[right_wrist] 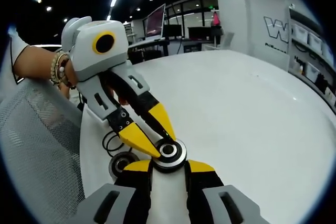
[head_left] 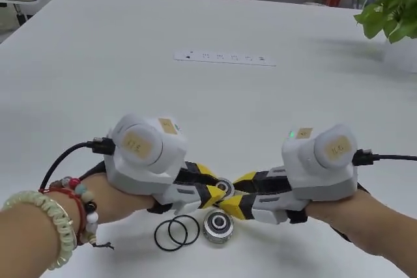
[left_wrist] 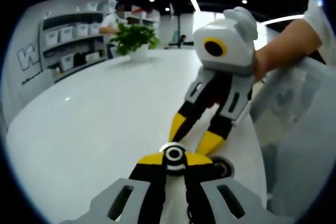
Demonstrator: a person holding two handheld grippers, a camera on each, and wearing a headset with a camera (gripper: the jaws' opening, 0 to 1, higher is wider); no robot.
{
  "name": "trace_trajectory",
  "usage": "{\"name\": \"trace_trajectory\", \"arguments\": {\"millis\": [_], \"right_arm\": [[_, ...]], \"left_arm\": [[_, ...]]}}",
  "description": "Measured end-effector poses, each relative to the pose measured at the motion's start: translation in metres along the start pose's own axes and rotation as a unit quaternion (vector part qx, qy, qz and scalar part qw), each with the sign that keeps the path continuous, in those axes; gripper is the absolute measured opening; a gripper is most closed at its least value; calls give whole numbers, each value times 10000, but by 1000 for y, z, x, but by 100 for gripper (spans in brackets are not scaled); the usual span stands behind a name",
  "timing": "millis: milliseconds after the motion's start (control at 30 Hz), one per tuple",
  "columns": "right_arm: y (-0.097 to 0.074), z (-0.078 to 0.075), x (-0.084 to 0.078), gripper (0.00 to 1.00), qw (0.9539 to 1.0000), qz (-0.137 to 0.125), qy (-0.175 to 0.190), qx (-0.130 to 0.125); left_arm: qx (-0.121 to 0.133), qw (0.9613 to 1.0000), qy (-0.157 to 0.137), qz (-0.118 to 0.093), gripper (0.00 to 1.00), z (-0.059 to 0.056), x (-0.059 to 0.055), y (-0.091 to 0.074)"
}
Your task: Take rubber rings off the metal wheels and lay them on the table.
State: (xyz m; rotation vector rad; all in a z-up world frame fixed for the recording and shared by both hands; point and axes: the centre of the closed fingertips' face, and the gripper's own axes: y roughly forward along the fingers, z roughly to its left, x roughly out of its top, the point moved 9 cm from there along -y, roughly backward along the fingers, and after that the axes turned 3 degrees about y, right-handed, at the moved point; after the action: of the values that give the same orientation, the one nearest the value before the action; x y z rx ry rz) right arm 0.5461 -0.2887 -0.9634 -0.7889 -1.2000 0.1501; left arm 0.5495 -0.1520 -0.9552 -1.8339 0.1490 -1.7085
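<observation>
A small metal wheel [head_left: 225, 187] is held above the table between both grippers. My left gripper [head_left: 217, 191] comes in from the left, and its yellow fingers [right_wrist: 140, 140] sit close together on the wheel's rim. From the right, my right gripper [head_left: 234, 199] is shut on the same wheel [right_wrist: 169, 153] across its width. In the left gripper view the wheel [left_wrist: 174, 156] sits between my own tips. A second metal wheel [head_left: 217, 225] lies on the table just below. Two loose black rubber rings [head_left: 176, 232] lie overlapping to its left.
The white table [head_left: 195, 109] stretches far ahead, with a white power strip [head_left: 225, 57] lying across its middle. A potted plant [head_left: 391, 1] stands at the far right corner. A black cable [head_left: 62, 161] trails from the left gripper, another from the right.
</observation>
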Motion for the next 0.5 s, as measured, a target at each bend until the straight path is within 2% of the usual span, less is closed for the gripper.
{"name": "trace_trajectory", "arguments": {"millis": [233, 500], "right_arm": [[-2, -1, 0, 19, 10000, 56, 17, 58], [-7, -3, -2, 11, 9998, 142, 96, 141]], "left_arm": [[-5, 10000, -5, -1, 13, 0, 0, 0], [5, 10000, -14, 4, 13, 0, 0, 0]]}}
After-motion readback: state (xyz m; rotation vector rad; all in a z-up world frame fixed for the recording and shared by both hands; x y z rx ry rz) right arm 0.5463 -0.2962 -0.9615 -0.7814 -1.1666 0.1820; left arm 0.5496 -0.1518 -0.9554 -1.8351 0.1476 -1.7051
